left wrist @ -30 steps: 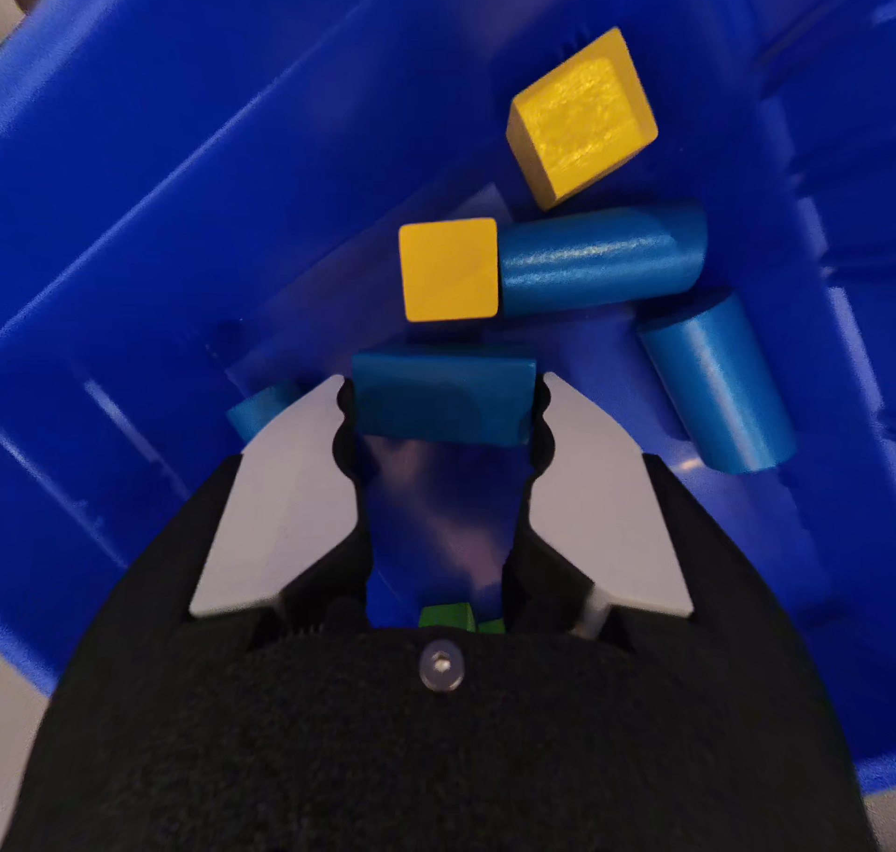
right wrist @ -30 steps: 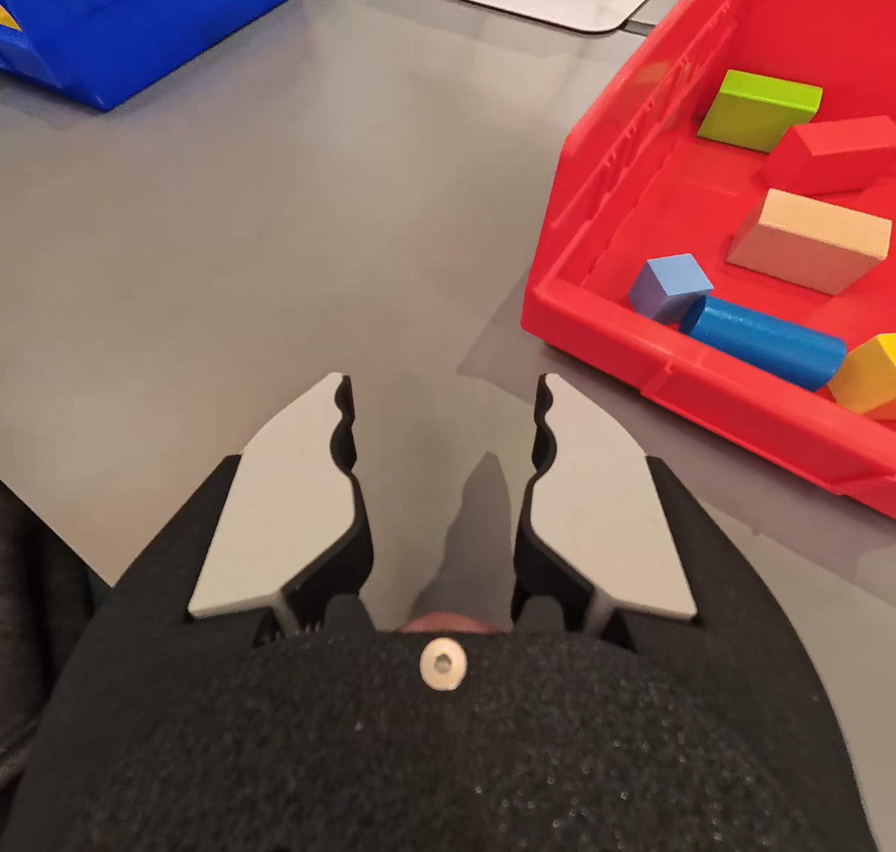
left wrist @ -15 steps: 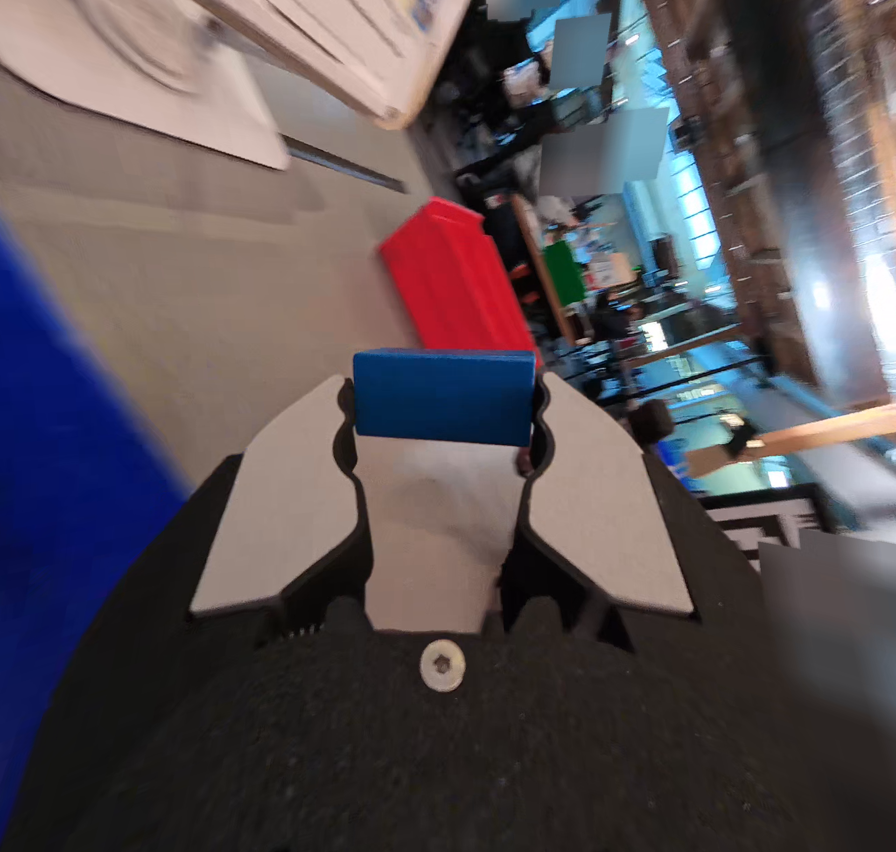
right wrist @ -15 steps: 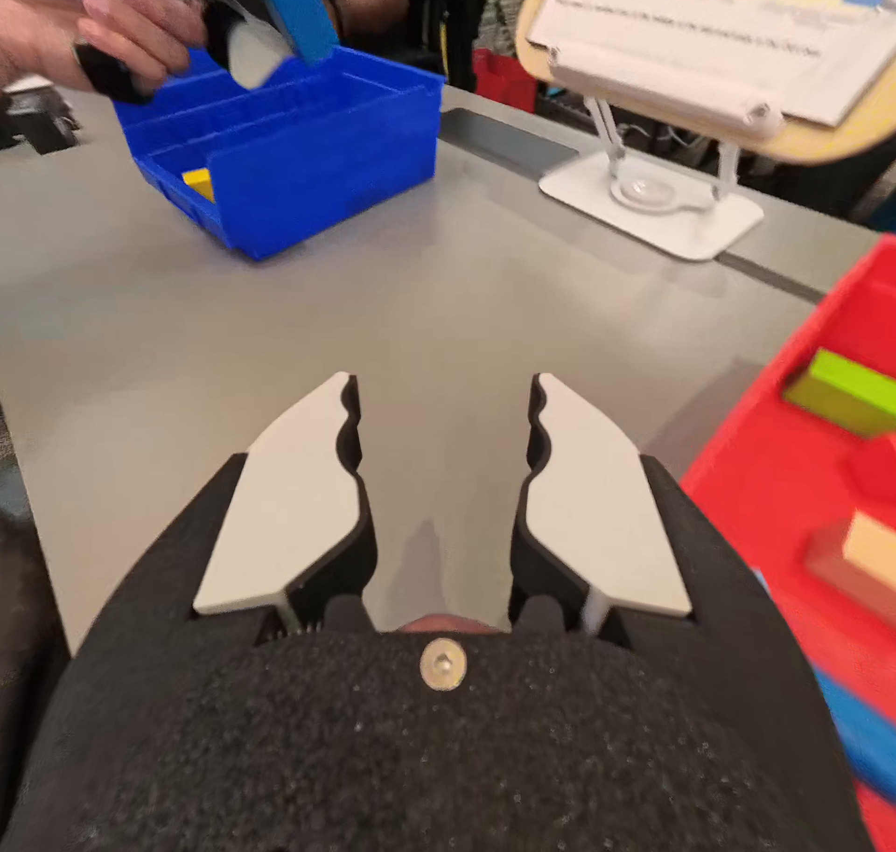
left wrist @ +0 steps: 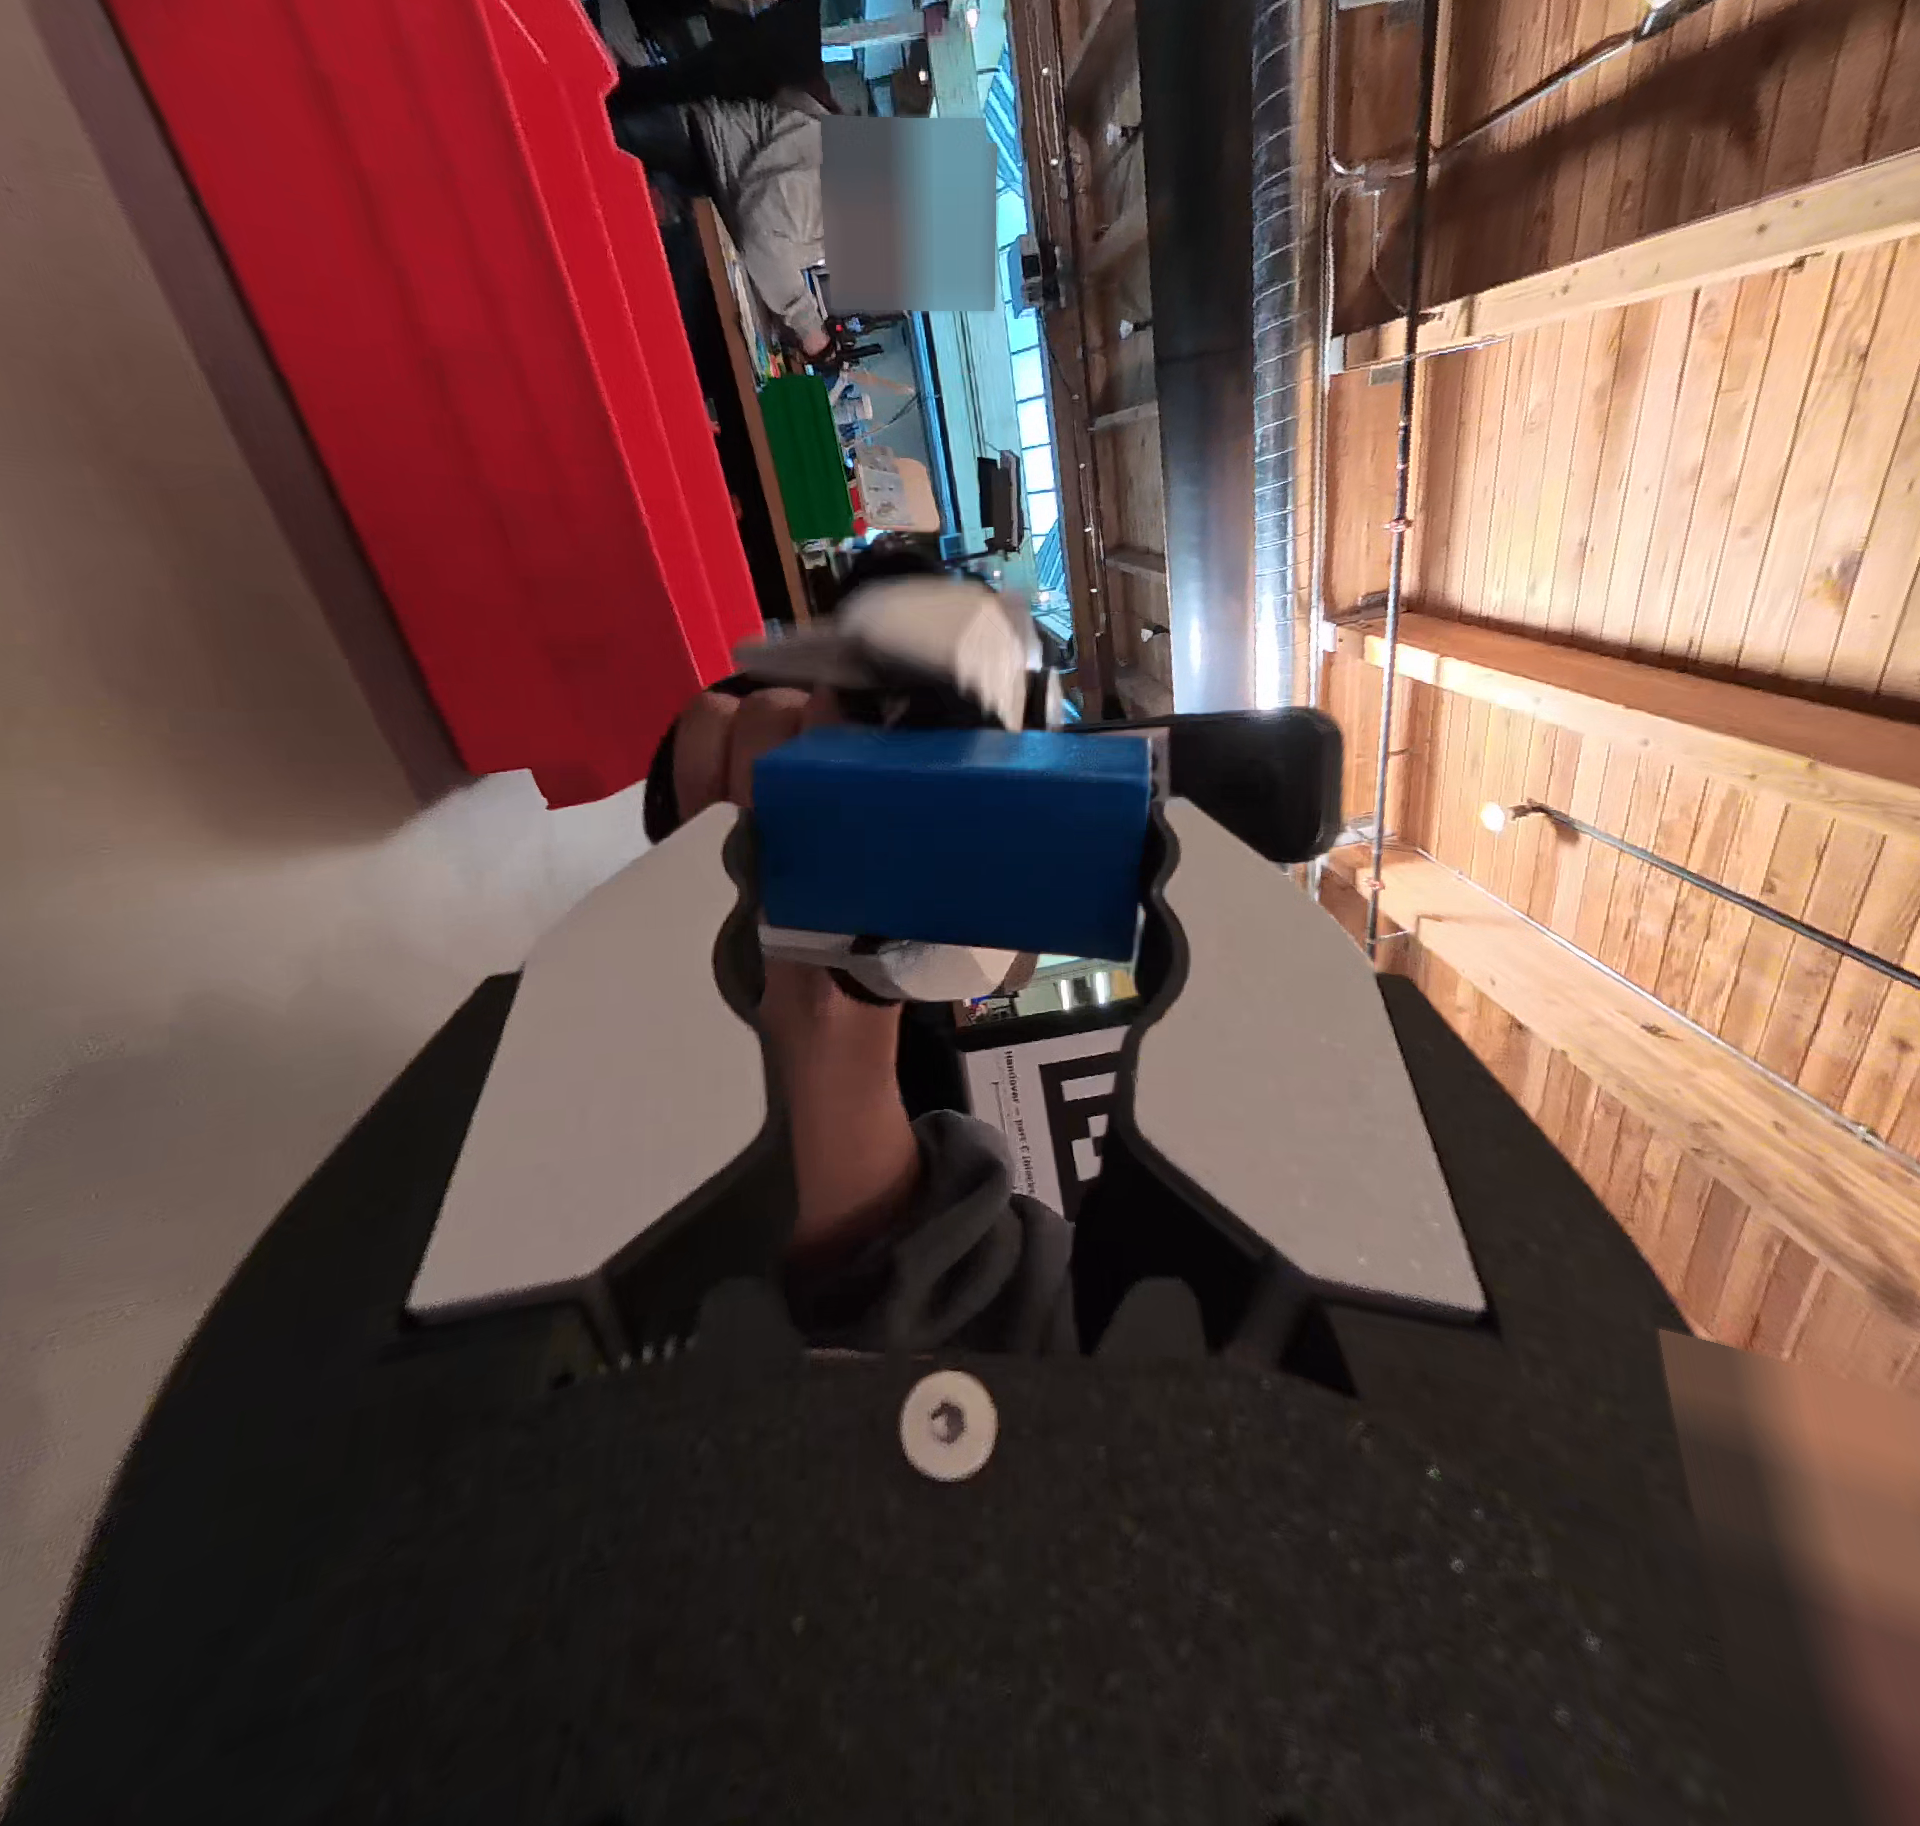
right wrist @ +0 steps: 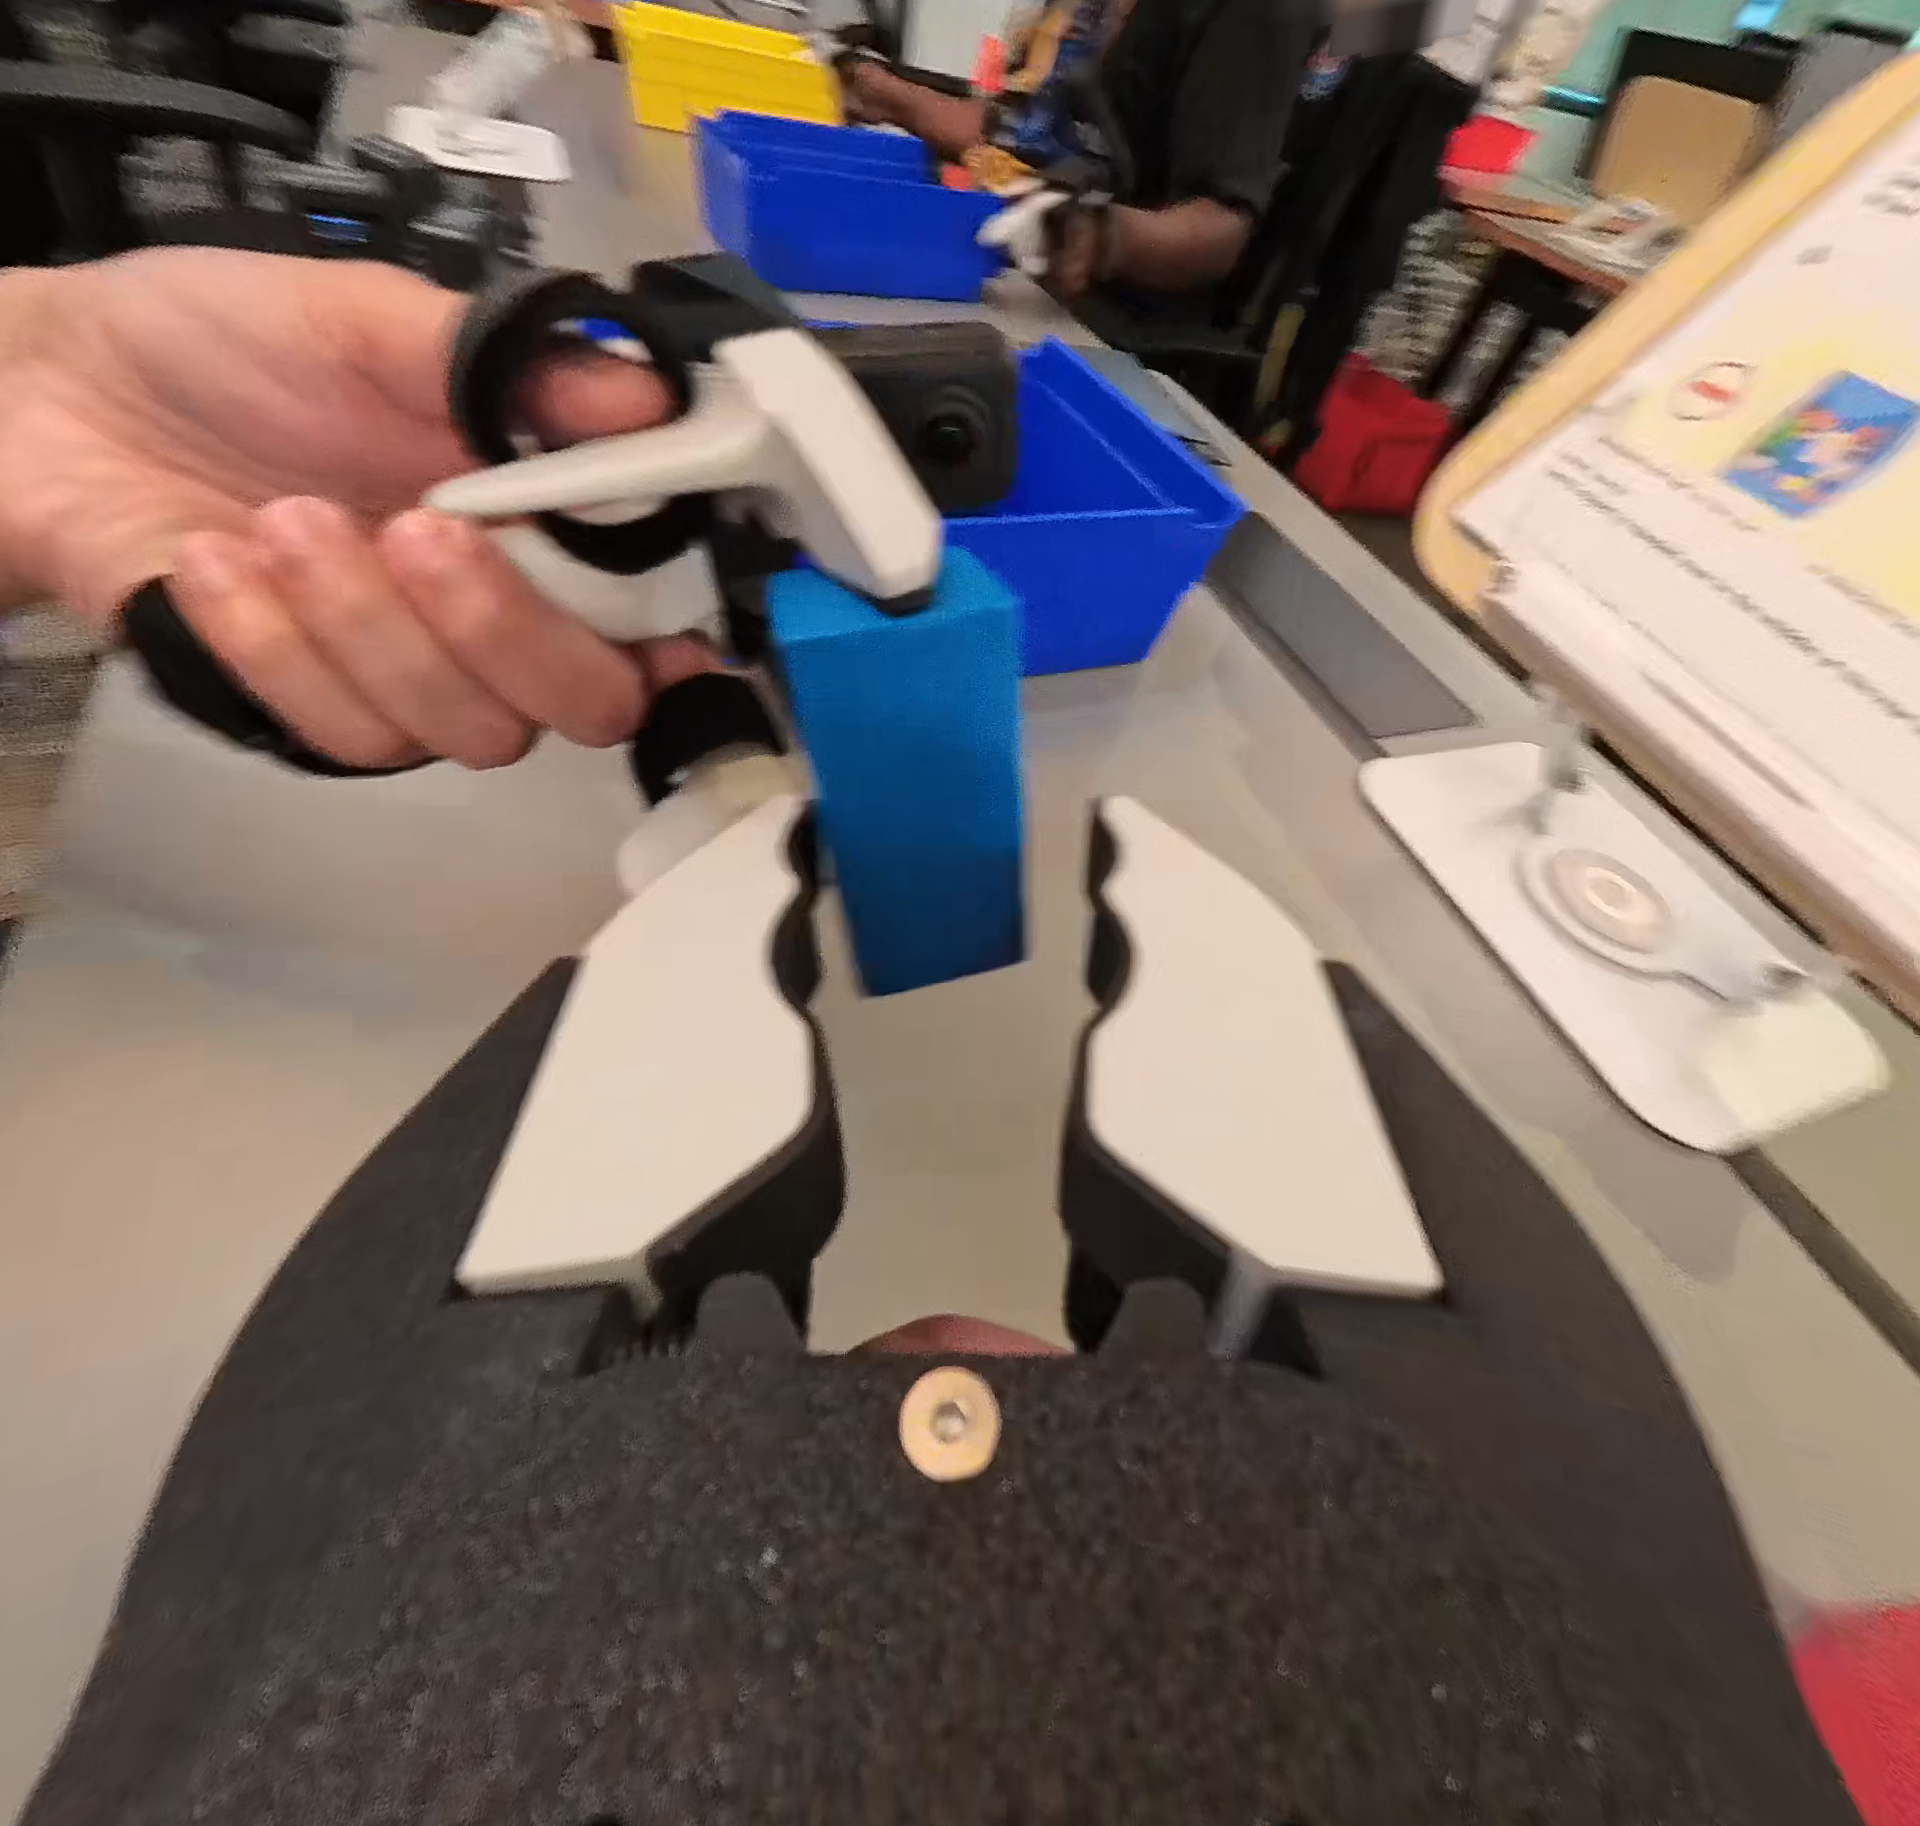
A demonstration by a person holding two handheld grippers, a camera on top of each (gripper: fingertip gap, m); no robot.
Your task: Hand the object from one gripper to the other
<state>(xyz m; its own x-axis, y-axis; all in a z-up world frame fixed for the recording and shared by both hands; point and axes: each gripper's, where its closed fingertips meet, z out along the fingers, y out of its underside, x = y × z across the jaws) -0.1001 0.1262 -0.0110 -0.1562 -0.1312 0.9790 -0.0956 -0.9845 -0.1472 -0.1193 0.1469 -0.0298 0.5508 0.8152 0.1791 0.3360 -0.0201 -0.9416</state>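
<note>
A blue rectangular block (left wrist: 951, 841) is clamped by its ends between the fingertips of my left gripper (left wrist: 948, 877), which is turned on its side in the air. In the right wrist view the block (right wrist: 904, 779) stands upright, held top and bottom by the left gripper (right wrist: 821, 685) in a hand (right wrist: 260, 529). My right gripper (right wrist: 945, 893) is open, with the block's lower end between its fingertips, close to the left finger and with a gap on the right. The right gripper's white fingers (left wrist: 935, 633) show above and below the block in the left wrist view.
A blue bin (right wrist: 1091, 550) stands on the grey table (right wrist: 260, 997) behind the block. A white stand base (right wrist: 1610, 914) with a tilted picture board (right wrist: 1714, 529) is at the right. A red bin (left wrist: 416, 322) is behind the right gripper. People work at tables beyond.
The left gripper lifted the blue block out of the blue bin and carried it over the table to the right gripper. The right gripper rose and moved up around the block's lower end.
</note>
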